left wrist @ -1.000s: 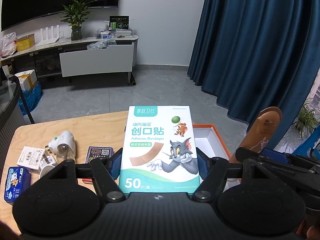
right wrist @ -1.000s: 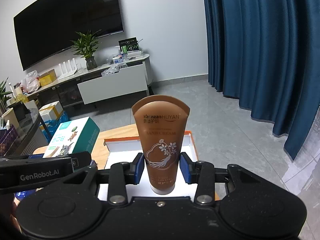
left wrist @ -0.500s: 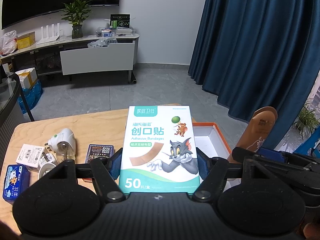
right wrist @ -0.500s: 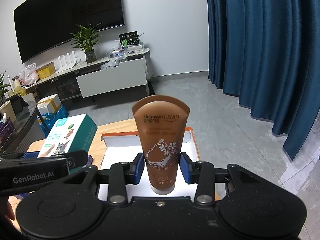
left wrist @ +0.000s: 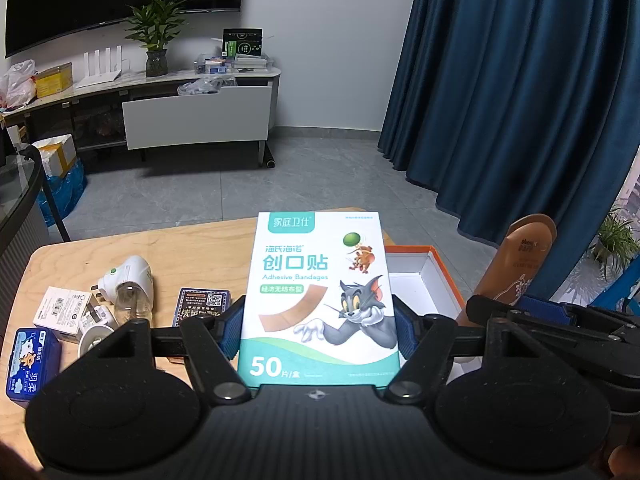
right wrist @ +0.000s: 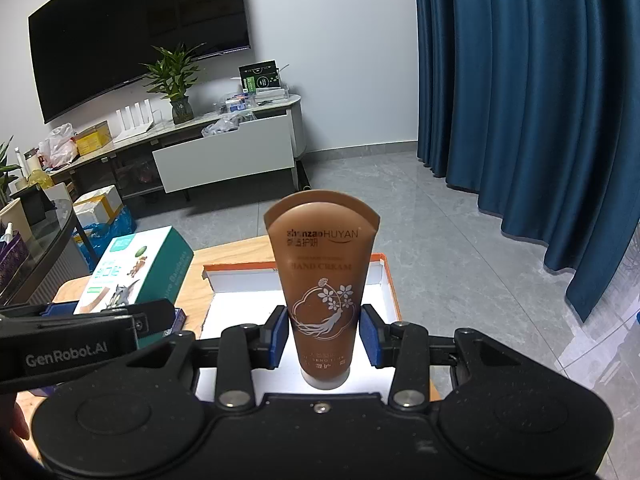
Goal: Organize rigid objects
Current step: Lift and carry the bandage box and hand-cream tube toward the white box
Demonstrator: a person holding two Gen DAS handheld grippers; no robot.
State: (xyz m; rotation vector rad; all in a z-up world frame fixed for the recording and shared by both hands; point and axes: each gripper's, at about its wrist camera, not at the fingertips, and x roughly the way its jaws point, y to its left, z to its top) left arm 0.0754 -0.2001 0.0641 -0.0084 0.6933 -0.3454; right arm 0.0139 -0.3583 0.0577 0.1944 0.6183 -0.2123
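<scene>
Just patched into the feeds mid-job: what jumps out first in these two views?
Both grippers are loaded: the left gripper clamps a cartoon-printed adhesive bandage box, held upright over the wooden table. The right gripper pinches a brown hand cream tube, cap down, above the open orange-rimmed white box.

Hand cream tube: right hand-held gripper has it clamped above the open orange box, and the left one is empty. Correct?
Not quite. The left hand-held gripper isn't empty: the left wrist view shows it clamped on the bandage box. The rest holds: the right hand-held gripper clamps the hand cream tube above the open orange box.
</scene>
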